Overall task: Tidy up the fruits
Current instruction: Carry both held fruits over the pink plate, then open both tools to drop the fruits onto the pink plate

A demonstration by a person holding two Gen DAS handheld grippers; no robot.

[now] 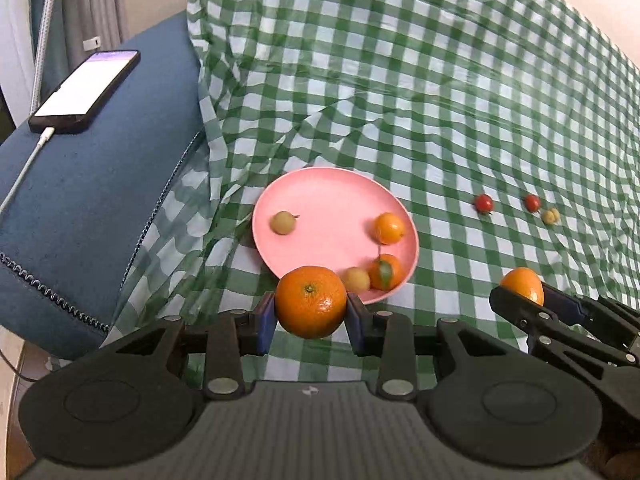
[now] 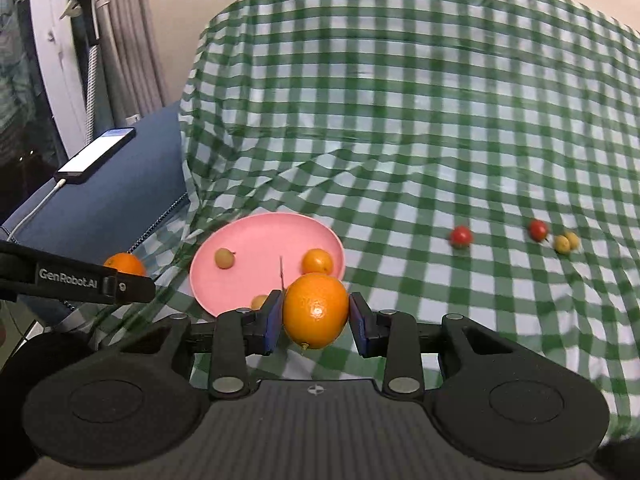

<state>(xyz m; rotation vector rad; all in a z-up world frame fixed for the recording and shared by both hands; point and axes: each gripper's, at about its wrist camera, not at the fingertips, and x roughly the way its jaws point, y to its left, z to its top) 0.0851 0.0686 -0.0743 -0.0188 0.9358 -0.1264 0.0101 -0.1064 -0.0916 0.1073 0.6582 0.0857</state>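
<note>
My left gripper (image 1: 311,312) is shut on a round orange (image 1: 310,301), held just in front of the near rim of the pink plate (image 1: 328,208). My right gripper (image 2: 316,316) is shut on an oval orange (image 2: 316,310) over the plate's (image 2: 256,236) near right edge; it also shows at the right of the left wrist view, the gripper (image 1: 524,300) with its orange (image 1: 523,283). On the plate lie two small oranges (image 1: 389,228) (image 1: 385,271) and two yellowish fruits (image 1: 283,222) (image 1: 356,279). Two red tomatoes (image 1: 484,202) (image 1: 532,202) and a yellow fruit (image 1: 550,216) rest on the cloth to the right.
A green and white checked cloth (image 1: 420,100) covers the surface, wrinkled near the plate. At the left, a blue cushion (image 1: 92,208) carries a phone (image 1: 86,90) on a white cable. Curtains and a white frame stand at the far left.
</note>
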